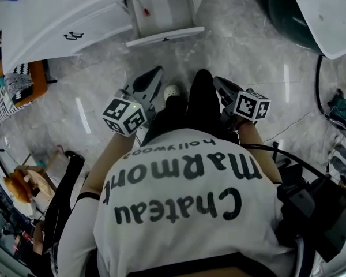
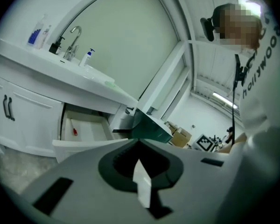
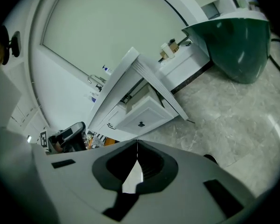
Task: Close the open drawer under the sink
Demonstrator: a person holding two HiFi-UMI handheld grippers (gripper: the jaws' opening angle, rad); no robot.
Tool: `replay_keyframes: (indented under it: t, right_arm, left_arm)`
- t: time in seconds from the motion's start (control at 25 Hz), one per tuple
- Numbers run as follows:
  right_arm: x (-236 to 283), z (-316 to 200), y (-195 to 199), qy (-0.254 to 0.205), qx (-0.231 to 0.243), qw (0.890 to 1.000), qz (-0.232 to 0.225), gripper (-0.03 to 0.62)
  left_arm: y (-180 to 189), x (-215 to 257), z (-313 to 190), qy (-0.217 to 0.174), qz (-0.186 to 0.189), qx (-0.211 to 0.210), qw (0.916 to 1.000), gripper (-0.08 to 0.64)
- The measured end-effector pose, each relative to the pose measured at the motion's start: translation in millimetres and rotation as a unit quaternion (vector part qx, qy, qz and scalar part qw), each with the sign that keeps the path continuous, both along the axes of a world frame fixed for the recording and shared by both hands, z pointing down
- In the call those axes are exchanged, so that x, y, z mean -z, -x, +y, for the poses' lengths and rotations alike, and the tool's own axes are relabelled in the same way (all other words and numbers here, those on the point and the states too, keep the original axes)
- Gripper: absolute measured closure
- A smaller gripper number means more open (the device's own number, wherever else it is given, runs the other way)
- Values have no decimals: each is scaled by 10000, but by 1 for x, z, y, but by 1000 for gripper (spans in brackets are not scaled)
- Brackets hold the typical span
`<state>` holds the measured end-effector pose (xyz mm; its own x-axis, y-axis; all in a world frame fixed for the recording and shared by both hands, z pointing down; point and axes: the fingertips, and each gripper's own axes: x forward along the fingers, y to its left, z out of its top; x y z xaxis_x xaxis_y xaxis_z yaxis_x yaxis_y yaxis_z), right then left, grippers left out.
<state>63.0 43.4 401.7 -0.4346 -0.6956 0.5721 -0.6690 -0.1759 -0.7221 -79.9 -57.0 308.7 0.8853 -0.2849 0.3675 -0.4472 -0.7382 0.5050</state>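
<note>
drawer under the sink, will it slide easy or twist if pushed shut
The drawer looks like a rigid white box, so it should probably slide in as one piece rather than flex. Only a small red item shows inside, so it is likely light. A push near the central knob should keep it from skewing.

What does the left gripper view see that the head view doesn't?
Only the left gripper view shows the tap on the sink top and the cardboard boxes far behind. Only the head view shows a white shoe and a black cable on the floor. Both show the open drawer with a small red thing lying inside it.
</note>
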Motion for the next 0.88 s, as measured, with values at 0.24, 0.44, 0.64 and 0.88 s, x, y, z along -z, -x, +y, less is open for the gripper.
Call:
replay_keyframes:
  t: [0.24,0.44,0.64,0.88]
  right_arm:
    - [-35,0,-23,416,578,9974,-135,580]
    - [-62,-5,-52,684,987,9926,-183,580]
    - [-90,-7,-80,986,1368,9855,-193,580]
    - [-119,-13,-105,1045,1537,9825,-163,580]
  left_arm:
    - [-2,-47,-27,193,-461,1115,9925,552]
    - [-9,-83,-41,111,-899,1736,9806,552]
    - [-21,-116,-45,195,-1095,2119,9709,551]
    - [-27,-161,-44,328,-1213,2311,9648,416]
